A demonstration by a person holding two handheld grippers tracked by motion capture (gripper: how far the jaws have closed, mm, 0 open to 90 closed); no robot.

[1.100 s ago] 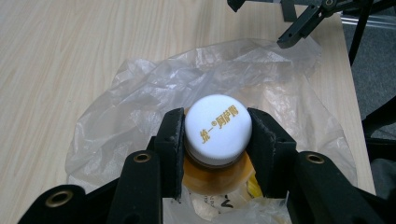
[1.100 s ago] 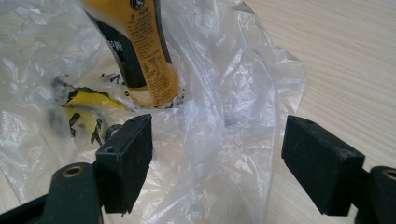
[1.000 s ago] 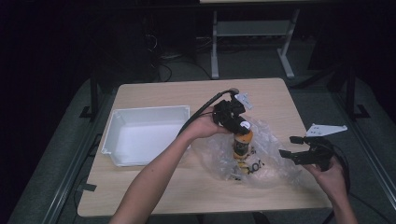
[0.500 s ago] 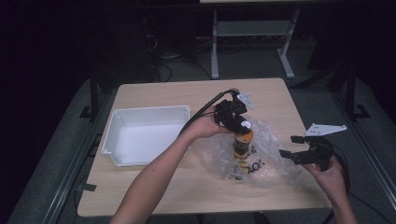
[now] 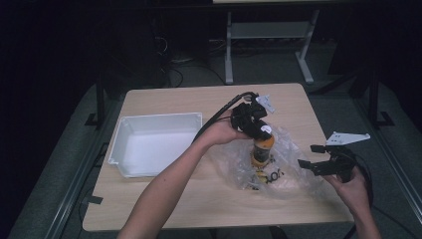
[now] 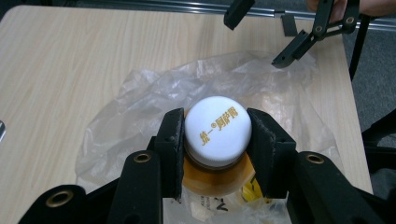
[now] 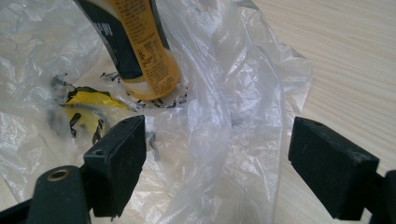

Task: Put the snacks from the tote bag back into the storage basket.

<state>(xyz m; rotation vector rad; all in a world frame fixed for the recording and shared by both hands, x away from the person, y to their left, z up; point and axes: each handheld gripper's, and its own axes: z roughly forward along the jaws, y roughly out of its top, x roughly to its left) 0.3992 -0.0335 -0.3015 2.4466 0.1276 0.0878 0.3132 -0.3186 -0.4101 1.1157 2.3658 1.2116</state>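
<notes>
1. The big wooden table (image 5: 164, 204) holds everything. From the high view you can see all of it at once, which neither gripper view gives you.
2. A white tray (image 5: 149, 124) sits on the left part of the table, well apart from the bag.
3. A crinkly clear plastic bag (image 5: 293, 169) lies on the right part. The right gripper view shows its folds up close, bunched between the two black jaws.
4. The orange bottle (image 5: 262, 152) stands upright on the bag.
5. The left gripper (image 6: 218, 140) is clamped on the bottle's white cap (image 6: 218, 128). This view shows gold writing on the cap.
6. The right gripper (image 5: 313, 159) hangs by the bag's edge. Its jaws have just been opening and stand wide apart, squeezing nothing.
</notes>
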